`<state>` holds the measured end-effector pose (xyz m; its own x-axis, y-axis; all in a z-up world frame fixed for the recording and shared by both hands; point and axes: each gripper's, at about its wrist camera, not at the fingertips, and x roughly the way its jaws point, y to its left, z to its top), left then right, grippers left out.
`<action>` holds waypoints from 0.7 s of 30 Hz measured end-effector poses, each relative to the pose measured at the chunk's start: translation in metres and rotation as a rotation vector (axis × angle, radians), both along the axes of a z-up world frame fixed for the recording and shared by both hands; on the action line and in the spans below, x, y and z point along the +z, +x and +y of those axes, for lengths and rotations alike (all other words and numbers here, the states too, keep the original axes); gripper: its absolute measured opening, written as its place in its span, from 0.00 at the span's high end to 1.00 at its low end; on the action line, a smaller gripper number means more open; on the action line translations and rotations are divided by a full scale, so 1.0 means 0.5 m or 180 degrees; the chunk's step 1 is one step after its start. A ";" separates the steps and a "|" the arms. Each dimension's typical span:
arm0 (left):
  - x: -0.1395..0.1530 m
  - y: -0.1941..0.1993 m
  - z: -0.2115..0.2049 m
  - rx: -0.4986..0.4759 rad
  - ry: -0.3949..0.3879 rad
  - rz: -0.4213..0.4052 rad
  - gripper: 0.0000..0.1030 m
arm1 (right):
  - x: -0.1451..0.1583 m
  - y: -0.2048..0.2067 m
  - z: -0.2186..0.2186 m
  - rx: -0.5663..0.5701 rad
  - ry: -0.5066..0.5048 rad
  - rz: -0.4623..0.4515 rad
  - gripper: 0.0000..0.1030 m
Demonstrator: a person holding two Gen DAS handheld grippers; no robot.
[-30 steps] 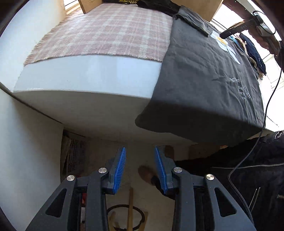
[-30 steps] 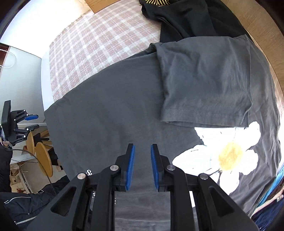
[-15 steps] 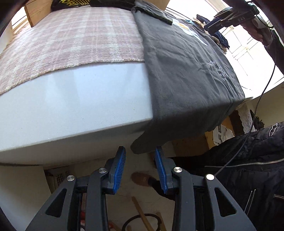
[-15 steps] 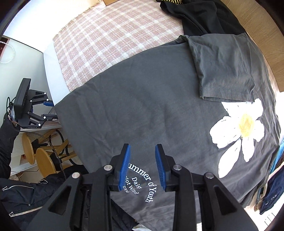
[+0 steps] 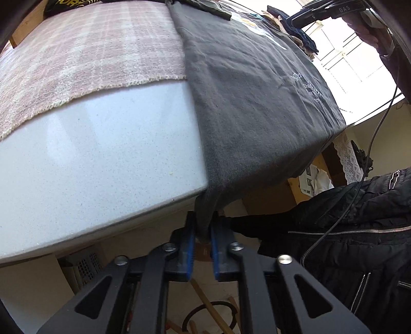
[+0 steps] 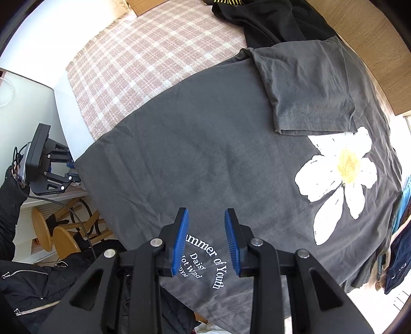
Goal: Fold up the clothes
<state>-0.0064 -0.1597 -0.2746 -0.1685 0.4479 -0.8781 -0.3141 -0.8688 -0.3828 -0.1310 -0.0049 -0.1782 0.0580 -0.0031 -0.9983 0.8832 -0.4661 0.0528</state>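
Your left gripper [image 5: 202, 240] sits below the table edge, blue pads [image 5: 189, 246] pinched on the hanging corner of the grey T-shirt [image 5: 251, 102]. The cloth bunches into a narrow fold between the two pads. Seen from your right wrist, that same gripper [image 6: 70, 177] shows at the far left, held by your gloved hand, touching the shirt's corner.

The T-shirt [image 6: 218, 154] lies spread flat over the table, print side up: a white daisy [image 6: 339, 179] with a yellow centre, and white lettering [image 6: 205, 259] near the hem. One sleeve [image 6: 308, 90] is folded in over the body. The hem side drapes off the table's near edge toward you.

Your right gripper [image 6: 206, 241] hangs above the lettering, fingers spread apart, nothing between them. Whether the tips touch the cloth, you cannot tell.

Under the shirt's far side lies a pink checked cloth [image 6: 143, 66], which covers part of the white table [image 5: 102, 159]. A black garment [image 6: 264, 18] with yellow print sits at the far edge, touching the grey shirt's sleeve. Dark blue clothes [image 6: 398, 259] pile at the right side. Your black zipped jacket [image 5: 359, 244] fills the lower right of the left view. Wooden stools [image 6: 54, 236] stand on the floor below.
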 end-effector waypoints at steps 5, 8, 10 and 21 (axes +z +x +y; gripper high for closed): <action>0.036 0.023 0.003 0.0086 -0.0090 0.0023 0.96 | 0.025 -0.073 -0.027 -0.0212 -0.0097 0.0130 0.72; 0.068 0.034 0.015 0.0125 -0.0168 0.0036 0.96 | 0.047 -0.162 -0.065 -0.0435 -0.0195 0.0259 0.72; 0.090 0.038 0.022 0.0162 -0.0196 0.0031 0.96 | 0.055 -0.240 -0.095 -0.0683 -0.0284 0.0266 0.71; 0.172 0.029 0.062 0.0565 -0.0240 -0.0049 0.96 | -0.056 -0.541 -0.280 -0.1453 -0.0036 -0.0037 0.71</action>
<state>0.0082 -0.1285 -0.1886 -0.2252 0.3453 -0.9111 -0.1481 -0.9364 -0.3182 -0.4016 -0.1450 -0.2060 0.0592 -0.0420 -0.9974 0.5868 -0.8068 0.0688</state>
